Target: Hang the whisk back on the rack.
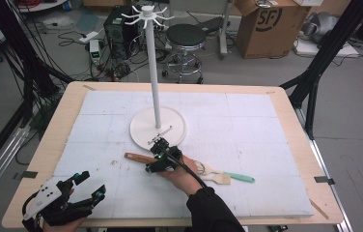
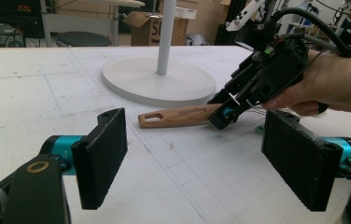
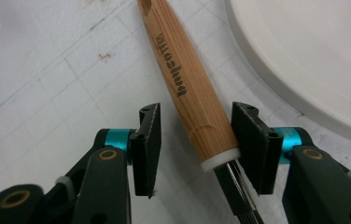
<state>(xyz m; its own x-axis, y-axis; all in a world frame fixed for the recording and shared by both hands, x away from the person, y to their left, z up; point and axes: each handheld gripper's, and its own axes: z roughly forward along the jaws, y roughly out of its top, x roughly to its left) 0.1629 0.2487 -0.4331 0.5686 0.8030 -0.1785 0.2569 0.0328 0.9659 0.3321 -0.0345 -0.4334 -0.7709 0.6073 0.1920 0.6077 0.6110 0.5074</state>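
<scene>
Between the black pads of the right tongs [image 3: 196,142] lies the tapered wooden handle with a white collar and dark wire stem [image 3: 197,112], flat on the white foam-topped desk [image 1: 266,125] just in front of the round white base of the tall hook stand [image 1: 141,126]. These tongs stand about half open and are not yet gripping: one pad sits against the collar end, the other clear of it. Closing so near the narrow end, I judge the smooth taper could squirt out or pivot, swinging its far end into the stand's base. The left tongs [image 2: 201,158] hang wide open and empty near the desk's front left corner. Open foam spreads to the left; on the right lie a teal-handled brush [image 1: 235,177] and a pale whisk-like tool [image 1: 203,168], close to the wrist.
</scene>
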